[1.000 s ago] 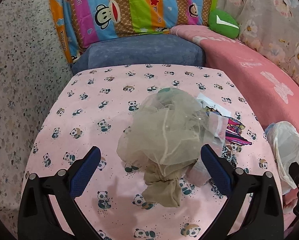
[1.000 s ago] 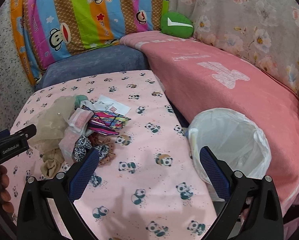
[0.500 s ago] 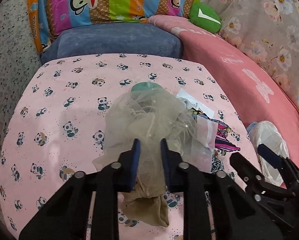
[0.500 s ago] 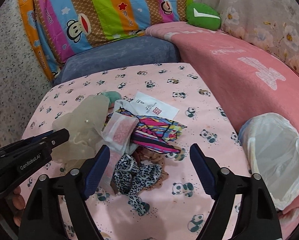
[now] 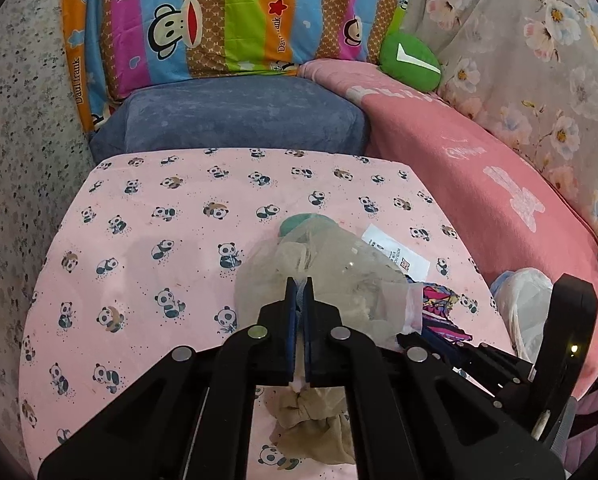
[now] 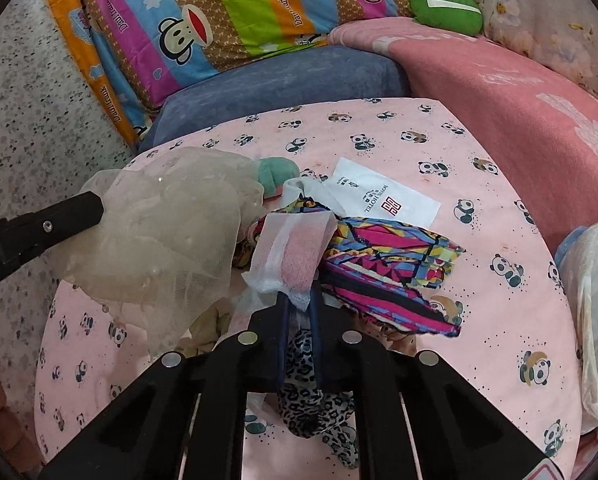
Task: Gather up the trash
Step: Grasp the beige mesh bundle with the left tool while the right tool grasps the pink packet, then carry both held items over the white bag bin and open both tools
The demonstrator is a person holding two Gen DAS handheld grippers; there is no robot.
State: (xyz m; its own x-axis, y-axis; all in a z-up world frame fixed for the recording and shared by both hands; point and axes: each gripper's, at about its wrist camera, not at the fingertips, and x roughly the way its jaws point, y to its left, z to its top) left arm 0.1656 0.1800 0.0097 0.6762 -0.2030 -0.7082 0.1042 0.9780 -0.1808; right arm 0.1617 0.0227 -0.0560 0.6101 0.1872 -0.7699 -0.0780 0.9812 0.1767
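Observation:
A heap of trash lies on the panda-print table (image 5: pixel 147 280). My left gripper (image 5: pixel 299 292) is shut on a beige mesh net (image 5: pixel 339 276) and holds it raised; the net also shows in the right wrist view (image 6: pixel 159 240). My right gripper (image 6: pixel 299 304) is shut on a white gauze packet with a pink pad (image 6: pixel 295 256), just above a leopard-print cloth (image 6: pixel 311 404). A colourful patterned cloth (image 6: pixel 387 264), a white hotel paper (image 6: pixel 383 200) and a teal lump (image 6: pixel 275 172) lie beside it. A tan knotted stocking (image 5: pixel 315 428) lies below the left gripper.
A white plastic trash bag (image 6: pixel 595 320) hangs open at the table's right edge; it also shows in the left wrist view (image 5: pixel 523 308). A blue cushion (image 5: pixel 239 116), a pink sofa (image 5: pixel 479 184), a striped pillow (image 5: pixel 227 16) and a green cushion (image 5: pixel 411 64) stand behind.
Both grippers went from wide open to shut. The left one closed on the mesh net and lifted it. The right one swung left from the bag to the heap and closed on the gauze packet.

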